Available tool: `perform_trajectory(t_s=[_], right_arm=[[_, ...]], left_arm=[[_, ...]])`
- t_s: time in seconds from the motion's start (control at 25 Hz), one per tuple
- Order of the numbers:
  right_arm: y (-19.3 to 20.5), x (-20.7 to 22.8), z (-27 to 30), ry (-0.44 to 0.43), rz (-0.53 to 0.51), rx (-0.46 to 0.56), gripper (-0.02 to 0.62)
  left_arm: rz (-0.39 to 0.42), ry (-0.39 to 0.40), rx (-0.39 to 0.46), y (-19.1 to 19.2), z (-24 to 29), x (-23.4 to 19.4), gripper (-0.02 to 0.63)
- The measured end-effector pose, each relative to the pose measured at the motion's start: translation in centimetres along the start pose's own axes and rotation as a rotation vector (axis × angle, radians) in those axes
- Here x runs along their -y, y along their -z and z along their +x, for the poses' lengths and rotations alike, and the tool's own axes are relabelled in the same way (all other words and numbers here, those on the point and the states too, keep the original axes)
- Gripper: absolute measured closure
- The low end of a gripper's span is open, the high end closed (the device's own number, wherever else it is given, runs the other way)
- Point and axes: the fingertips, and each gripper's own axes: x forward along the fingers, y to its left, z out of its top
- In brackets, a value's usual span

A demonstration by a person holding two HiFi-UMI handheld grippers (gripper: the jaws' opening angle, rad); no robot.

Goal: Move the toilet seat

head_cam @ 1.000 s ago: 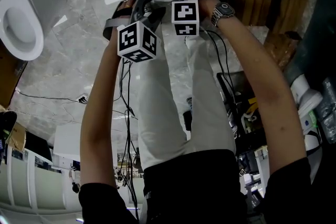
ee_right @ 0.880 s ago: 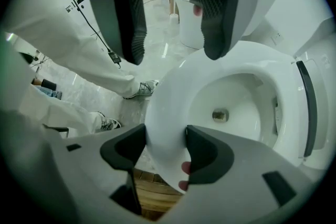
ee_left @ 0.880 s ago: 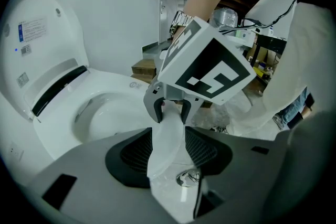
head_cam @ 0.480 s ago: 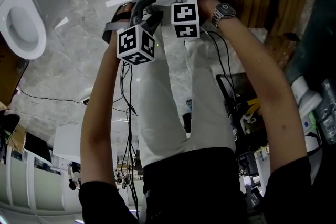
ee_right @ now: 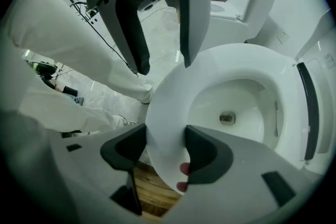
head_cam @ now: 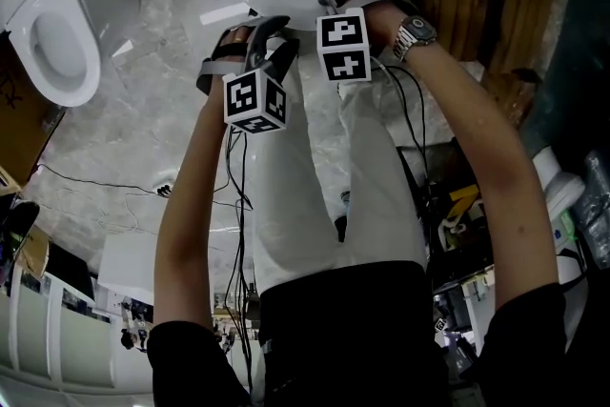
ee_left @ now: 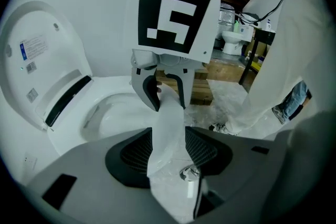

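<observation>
Grip on toilet seat made, move itself not yet shown.
We note the lid upright behind the bowl, and the seat lying around the bowl's opening. We cannot tell whether its front has left the rim, so we judge the task barely begun, with the swing to come. Left gripper: jaws narrow, both pads against the seat's front edge, which shows edge-on as a thin white strip. Right gripper: jaws narrow, clamped across the same front rim, just beside the left one. Neither holds anything else.
</observation>
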Motion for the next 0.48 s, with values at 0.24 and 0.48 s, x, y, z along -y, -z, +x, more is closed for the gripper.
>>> perform_trajectory(t_s=[0.24,0.48], right_arm=[[-0.4,-0.1,-2.1,-0.056,-0.001,0.003,0.348],[-0.8,-0.2,-3.7,-0.096,0.007,0.005,0.348]], left_arm=[[0.032,-0.034,0.005,-1.1,-1.3,-0.4,0.422],[0.136,-0.060,0.000,-1.6,-1.5,-0.4,0.419]])
